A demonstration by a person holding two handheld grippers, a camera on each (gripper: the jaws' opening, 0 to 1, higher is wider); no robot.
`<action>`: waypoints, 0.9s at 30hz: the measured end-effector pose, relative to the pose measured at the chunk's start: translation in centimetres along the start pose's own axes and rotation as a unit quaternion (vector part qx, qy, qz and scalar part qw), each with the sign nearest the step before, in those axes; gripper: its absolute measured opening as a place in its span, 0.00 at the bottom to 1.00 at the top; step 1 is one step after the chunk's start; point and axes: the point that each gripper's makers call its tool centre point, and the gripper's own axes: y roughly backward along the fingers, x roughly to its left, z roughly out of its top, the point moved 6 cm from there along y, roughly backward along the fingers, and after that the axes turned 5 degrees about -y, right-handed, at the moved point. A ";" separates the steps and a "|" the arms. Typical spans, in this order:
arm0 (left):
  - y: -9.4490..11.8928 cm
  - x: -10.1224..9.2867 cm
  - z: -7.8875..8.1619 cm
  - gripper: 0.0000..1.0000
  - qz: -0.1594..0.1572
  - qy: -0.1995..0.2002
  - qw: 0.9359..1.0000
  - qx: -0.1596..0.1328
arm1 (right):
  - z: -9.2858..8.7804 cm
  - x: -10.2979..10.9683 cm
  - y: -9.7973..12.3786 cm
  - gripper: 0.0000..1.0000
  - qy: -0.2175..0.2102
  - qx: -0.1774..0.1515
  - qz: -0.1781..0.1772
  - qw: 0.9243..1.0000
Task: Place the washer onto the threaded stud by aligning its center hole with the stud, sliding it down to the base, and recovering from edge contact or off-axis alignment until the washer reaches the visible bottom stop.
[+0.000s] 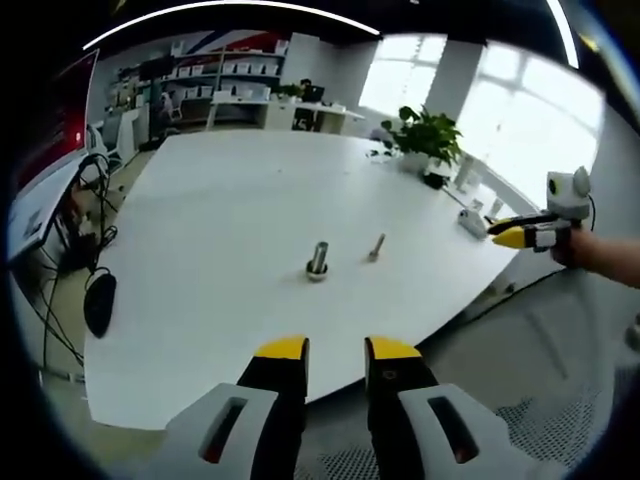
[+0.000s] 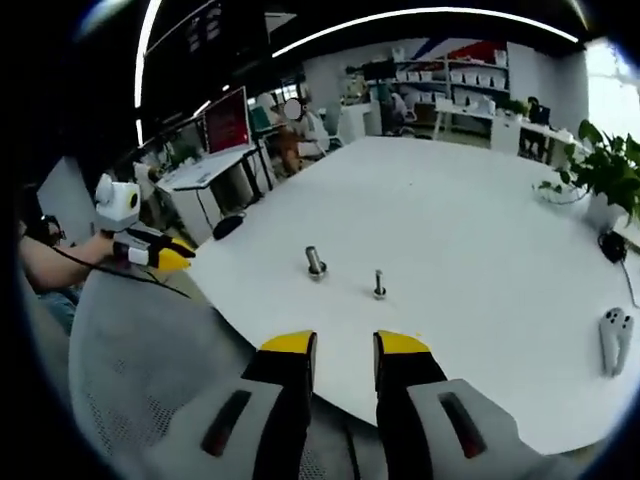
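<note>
Task being judged barely begun: nothing being gripped, both grippers being held off table (image 1: 200, 330) edge.

Left gripper (image 1: 336, 350): yellow-tipped jaws being held slightly parted, empty.

Right gripper (image 2: 345, 345): same.

Stud (image 1: 377, 246): thin threaded metal pin, being seen at 12 o'clock.

Washer: cannot tell; possibly ring under stubby steel cylinder (image 1: 318, 260), at 11.

White matte tabletop.

Plant (image 1: 428, 135) at 1.

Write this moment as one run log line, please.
left gripper: open, empty | right gripper: open, empty | threaded stud: upright on white table | washer: cannot tell
</note>
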 end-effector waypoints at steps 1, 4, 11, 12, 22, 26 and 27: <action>0.0 0.0 0.0 0.20 0.001 0.000 1.000 -0.001 | -0.1 0.1 0.1 0.26 0.000 -0.003 -0.002 1.000; 0.1 0.0 0.0 0.20 -0.001 0.003 1.000 -0.004 | -0.7 0.5 0.2 0.27 -0.006 -0.009 -0.005 1.000; 0.1 0.0 0.1 0.20 -0.003 0.003 1.000 -0.008 | -1.5 0.6 0.2 0.29 -0.005 -0.008 0.002 1.000; 0.1 0.0 0.1 0.20 -0.002 0.003 1.000 -0.009 | -1.6 0.4 0.1 0.29 -0.006 -0.010 -0.002 1.000; 0.2 0.3 0.2 0.21 0.022 0.002 1.000 -0.009 | -2.3 -0.2 -0.2 0.30 -0.014 0.003 -0.017 1.000; 0.2 0.3 0.1 0.21 0.024 0.002 1.000 -0.009 | -2.5 -0.2 -0.3 0.31 -0.019 0.007 -0.013 1.000; 0.2 0.2 0.2 0.21 0.023 -0.001 1.000 -0.010 | -2.5 -0.2 -0.3 0.32 -0.016 0.005 -0.014 1.000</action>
